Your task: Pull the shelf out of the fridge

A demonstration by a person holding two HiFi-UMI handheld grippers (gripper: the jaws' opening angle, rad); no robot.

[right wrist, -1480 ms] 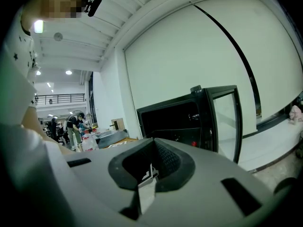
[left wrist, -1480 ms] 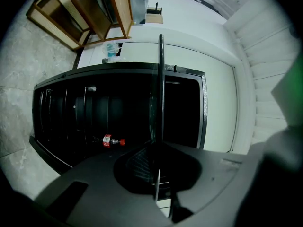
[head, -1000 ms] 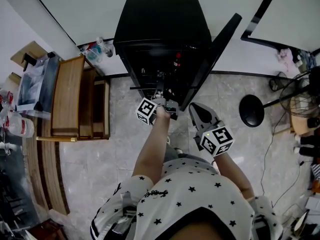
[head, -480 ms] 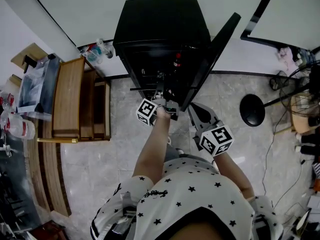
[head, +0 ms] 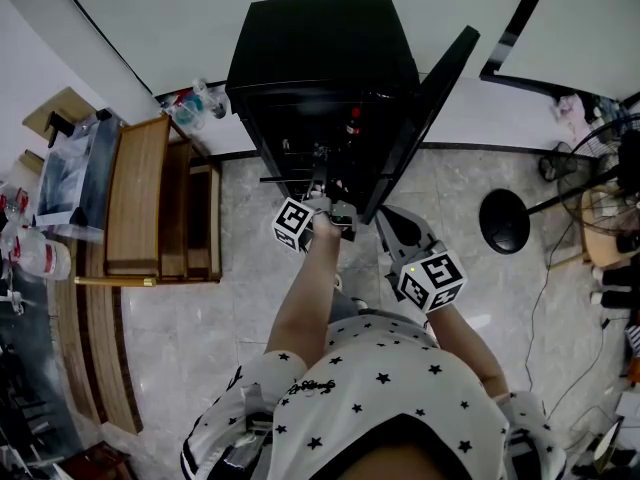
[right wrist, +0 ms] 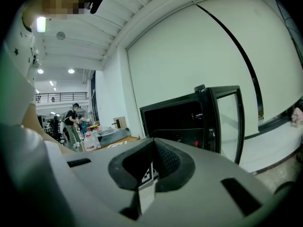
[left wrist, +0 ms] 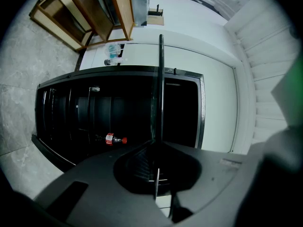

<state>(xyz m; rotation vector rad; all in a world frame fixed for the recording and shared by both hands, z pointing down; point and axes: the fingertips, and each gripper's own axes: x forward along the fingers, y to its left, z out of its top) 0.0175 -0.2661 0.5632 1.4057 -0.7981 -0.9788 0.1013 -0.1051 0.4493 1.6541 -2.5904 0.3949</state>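
**Left gripper pinched the shelf at the fridge's front**

The shelf (left wrist: 161, 89) sat inside the fridge (head: 320, 38) with its front edge at the open front. In the left gripper view it showed edge-on as a thin dark line. The left gripper (left wrist: 158, 145) had its jaws clamped on that front edge, probably so a straight pull would slide the shelf out without skewing. The right gripper (right wrist: 150, 160) hung nearer the person, jaws pressed together on nothing, seemingly out of the pull path.

The door (head: 420, 118) stood swung wide at the fridge's right side, leaving the opening free. A bottle (left wrist: 113, 139) showed deeper inside; whether it rested on this shelf could not be told, and if so it might tip. A wooden rack (head: 135, 198) stood off the fridge's left side. A round stand base (head: 503, 221) sat on the floor beyond the door. Both were apart from the pull line.
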